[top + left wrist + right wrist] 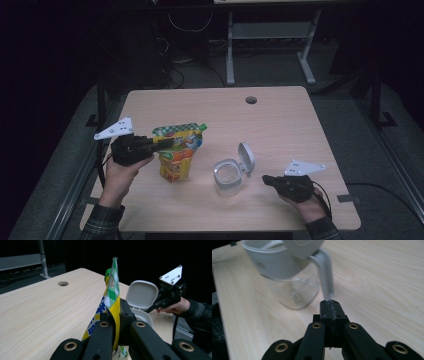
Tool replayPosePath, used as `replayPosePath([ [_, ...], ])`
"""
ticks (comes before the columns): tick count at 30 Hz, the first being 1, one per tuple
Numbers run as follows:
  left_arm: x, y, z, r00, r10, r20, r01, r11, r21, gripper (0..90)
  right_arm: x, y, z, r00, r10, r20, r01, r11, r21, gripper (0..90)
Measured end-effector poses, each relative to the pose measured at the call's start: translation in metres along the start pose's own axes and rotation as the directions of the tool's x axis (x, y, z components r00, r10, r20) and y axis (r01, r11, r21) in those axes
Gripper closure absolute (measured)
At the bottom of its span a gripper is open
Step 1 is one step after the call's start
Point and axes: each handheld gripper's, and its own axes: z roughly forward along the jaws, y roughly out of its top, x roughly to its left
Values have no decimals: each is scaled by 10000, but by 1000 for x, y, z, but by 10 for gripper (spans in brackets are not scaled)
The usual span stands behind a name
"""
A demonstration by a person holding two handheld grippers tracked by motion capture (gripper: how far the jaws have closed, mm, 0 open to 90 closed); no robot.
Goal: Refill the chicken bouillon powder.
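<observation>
A yellow and green spouted pouch [178, 159] stands upright left of the table's middle. My left gripper [167, 145] comes in from the left and is shut on the pouch's upper side edge. In the left gripper view the pouch [111, 290] rises edge-on between the two black jaws of the left gripper [116, 313]. A clear jar [227, 177] with a white flip lid [246, 158] standing open sits to the right. My right gripper [268, 179] is shut just right of the jar. In the right gripper view the right gripper [331, 304] has nothing between its jaws, right below the lid's hinge strap [325, 272].
The wooden table [280, 135] has a round cable hole [251, 100] near its far edge. Behind the table stands a grey desk frame [270, 30] with cables on the floor. A person's hand and plaid sleeve [197, 312] hold the right gripper.
</observation>
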Motion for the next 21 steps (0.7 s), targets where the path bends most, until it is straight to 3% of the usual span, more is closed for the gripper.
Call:
replayPosePath([
  [3, -4, 3, -1, 9999, 38, 117, -38, 10000, -3, 900, 8, 3, -3, 9994, 29, -337, -32, 9999, -101, 898],
  [12, -12, 10, -1, 9991, 90, 403, -86, 9999, -101, 900, 41, 22, -2, 9907, -748, -1135, 704, 9966, -417, 898],
  [21, -19, 17, 0, 9979, 90, 646, -84, 9999, -99, 900, 64, 41, 11, 9863, -1075, -1248, 988, 9923, -741, 899],
])
